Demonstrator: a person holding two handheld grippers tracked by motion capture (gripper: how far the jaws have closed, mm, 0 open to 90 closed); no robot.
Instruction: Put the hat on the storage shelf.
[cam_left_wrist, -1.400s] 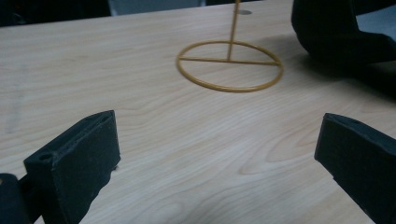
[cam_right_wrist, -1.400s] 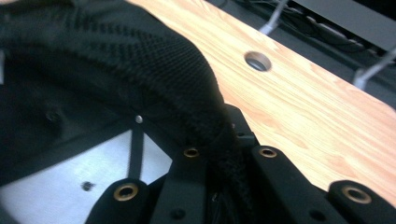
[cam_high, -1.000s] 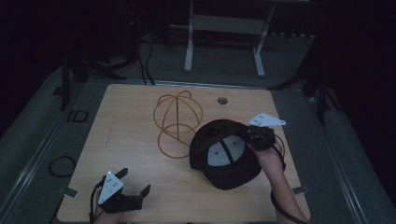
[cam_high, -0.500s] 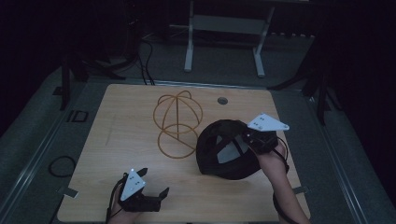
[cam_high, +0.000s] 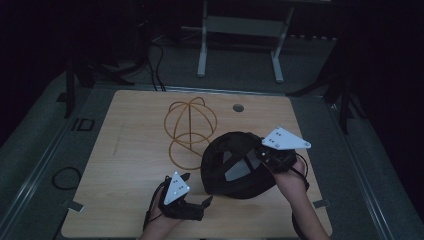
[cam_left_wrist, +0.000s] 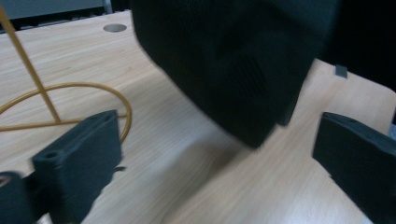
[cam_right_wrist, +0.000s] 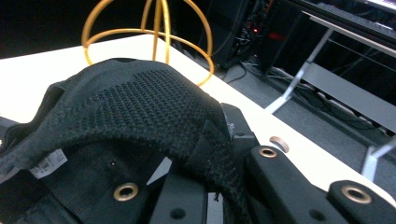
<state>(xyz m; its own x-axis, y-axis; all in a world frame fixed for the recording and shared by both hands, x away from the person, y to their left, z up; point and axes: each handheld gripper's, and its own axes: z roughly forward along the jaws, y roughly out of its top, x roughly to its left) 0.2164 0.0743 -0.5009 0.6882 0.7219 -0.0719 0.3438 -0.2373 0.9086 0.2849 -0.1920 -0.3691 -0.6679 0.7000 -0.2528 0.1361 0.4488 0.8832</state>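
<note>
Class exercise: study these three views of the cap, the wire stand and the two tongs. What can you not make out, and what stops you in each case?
- Cap: the outside of its crown faces away in the high view, so any logo is hidden.
- Cap label, right gripper view: its print is too small to read.
- Cap in the left gripper view: blurred and cut by the top edge.
- Wire stand: the left edge cuts its ring.
- Right tongs: cap fabric covers the jaw tips.

Black mesh cap (cam_high: 239, 165) tilted, opening up, beside gold wire stand (cam_high: 190, 125) on table.
</note>
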